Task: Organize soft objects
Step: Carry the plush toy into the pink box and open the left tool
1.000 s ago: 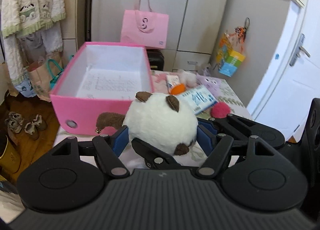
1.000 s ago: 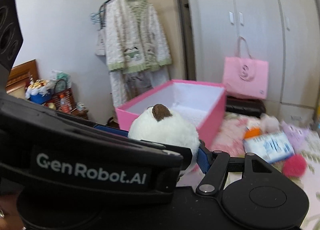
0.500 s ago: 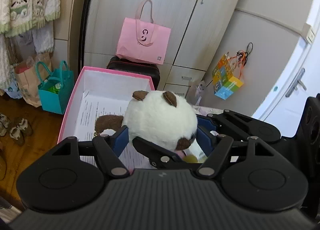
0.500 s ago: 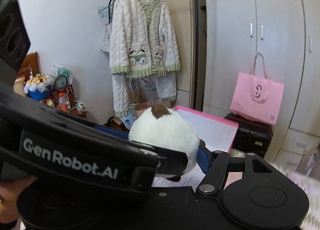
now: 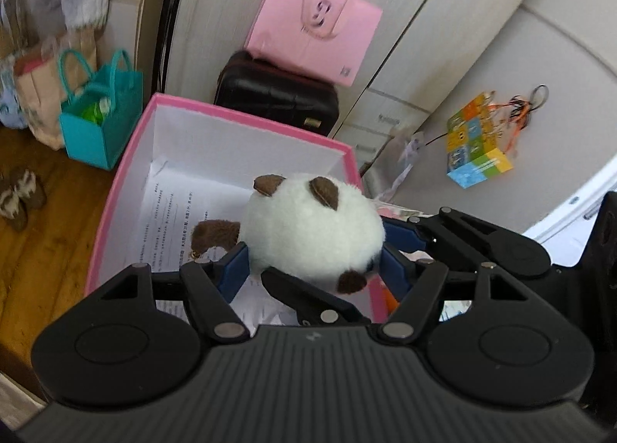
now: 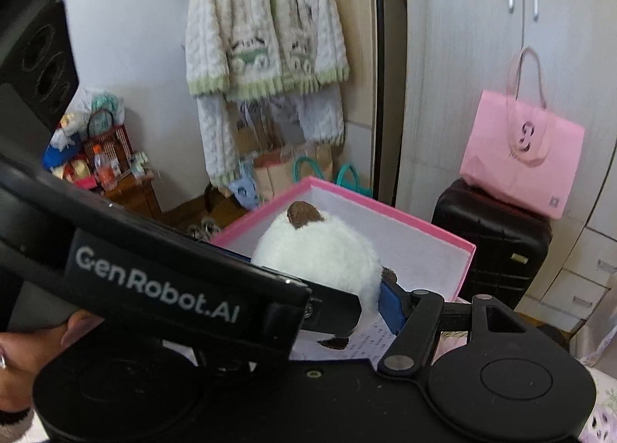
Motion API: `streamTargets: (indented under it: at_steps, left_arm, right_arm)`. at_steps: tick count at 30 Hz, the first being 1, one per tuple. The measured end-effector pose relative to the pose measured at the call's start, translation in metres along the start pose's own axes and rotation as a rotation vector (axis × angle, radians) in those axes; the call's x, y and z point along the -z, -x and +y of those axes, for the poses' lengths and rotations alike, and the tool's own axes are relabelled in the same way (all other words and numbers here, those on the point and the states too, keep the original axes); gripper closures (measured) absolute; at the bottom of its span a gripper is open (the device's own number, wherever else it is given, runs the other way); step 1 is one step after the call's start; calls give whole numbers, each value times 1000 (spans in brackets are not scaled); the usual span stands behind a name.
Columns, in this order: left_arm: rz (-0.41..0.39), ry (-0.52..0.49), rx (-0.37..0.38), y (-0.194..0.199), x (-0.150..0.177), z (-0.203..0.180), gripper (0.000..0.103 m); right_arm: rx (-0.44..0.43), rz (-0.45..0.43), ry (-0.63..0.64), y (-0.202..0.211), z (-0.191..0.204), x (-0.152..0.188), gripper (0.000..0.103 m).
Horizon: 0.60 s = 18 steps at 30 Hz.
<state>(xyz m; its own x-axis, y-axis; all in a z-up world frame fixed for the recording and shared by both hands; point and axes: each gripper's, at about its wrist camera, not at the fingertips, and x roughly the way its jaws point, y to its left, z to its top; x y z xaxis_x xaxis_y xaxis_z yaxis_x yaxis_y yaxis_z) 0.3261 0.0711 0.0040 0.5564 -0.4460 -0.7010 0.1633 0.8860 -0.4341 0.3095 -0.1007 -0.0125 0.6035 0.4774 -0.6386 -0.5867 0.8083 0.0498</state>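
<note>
Bright, even daylight throughout, strongest at 3 o'clock in the left wrist view, where the white door [image 5: 578, 188] washes out to near glare. Soft shadows only, deepest under the black gripper bodies. Strong fisheye bending at the rims, curving the wardrobe [image 6: 462, 57] edges; dark vignette corners at 11 and 1 o'clock in the right wrist view. Motion blur across the pink bag [image 5: 312, 22] and hanging cardigan [image 6: 262, 26]. Sharper up close: plush toy [image 5: 312, 227] fur crisp, printed paper in the pink box [image 5: 127, 177] legible.
</note>
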Motion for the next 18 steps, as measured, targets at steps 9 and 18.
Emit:
streamTargets:
  at_steps: [9,18]
  left_arm:
    - [85,90,12,-55,-20,28,34]
    - [96,109,-34,-68,-17,35,34]
  right_arm:
    - [-27,110,196,-54,-23,-13,32]
    - [24,140,304,-70,-20,-7,28]
